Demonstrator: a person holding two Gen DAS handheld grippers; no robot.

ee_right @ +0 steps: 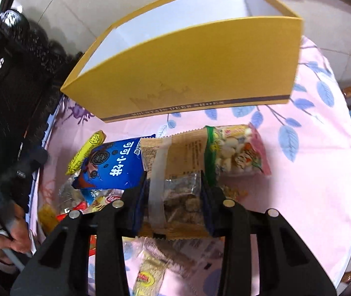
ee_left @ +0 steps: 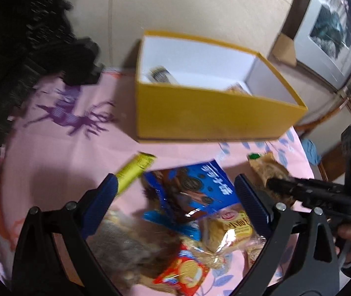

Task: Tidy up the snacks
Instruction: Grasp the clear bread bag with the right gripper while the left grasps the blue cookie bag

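A yellow shoe box stands open on the pink cloth, with two small packets inside; it also shows in the right wrist view. My left gripper is open above a pile of snacks, over a blue cookie packet, also in the right wrist view. A yellow stick packet lies to its left. My right gripper is shut on a tan snack packet with a clear window, held just above the cloth. A green and pink candy bag lies beyond it.
A red cracker packet and a small bread packet lie near the left gripper. The round table's edge curves at the right. A dark carved cabinet stands at the left. A framed picture leans at the back right.
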